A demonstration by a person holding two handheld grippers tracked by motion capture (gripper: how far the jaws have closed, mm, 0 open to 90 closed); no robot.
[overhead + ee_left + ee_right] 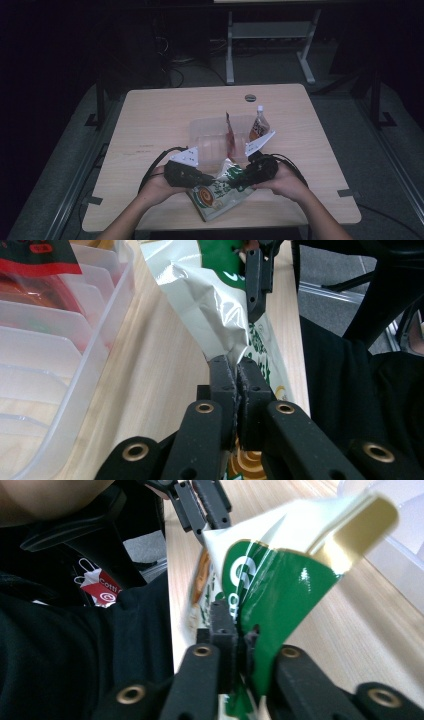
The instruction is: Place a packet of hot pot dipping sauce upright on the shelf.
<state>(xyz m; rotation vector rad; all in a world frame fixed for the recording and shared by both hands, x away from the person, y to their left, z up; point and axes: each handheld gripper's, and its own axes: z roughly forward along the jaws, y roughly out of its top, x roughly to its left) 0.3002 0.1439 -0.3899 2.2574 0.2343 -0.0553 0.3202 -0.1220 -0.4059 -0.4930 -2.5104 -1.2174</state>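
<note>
Your left claw point(235, 371) and right claw point(235, 630) are both clamped on the pouch point(216, 192), one edge each, probably to pull it open. It hangs between them over the desk point(150, 125); bin point(210, 137) just beyond.

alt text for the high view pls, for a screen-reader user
Both of a person's grippers, left gripper and right gripper, are clamped on a green-and-white snack bag at the near edge of a light wooden table. Behind the bag sits a clear ridged plastic bin holding a red packet, with a small sauce bottle at its right end.
</note>
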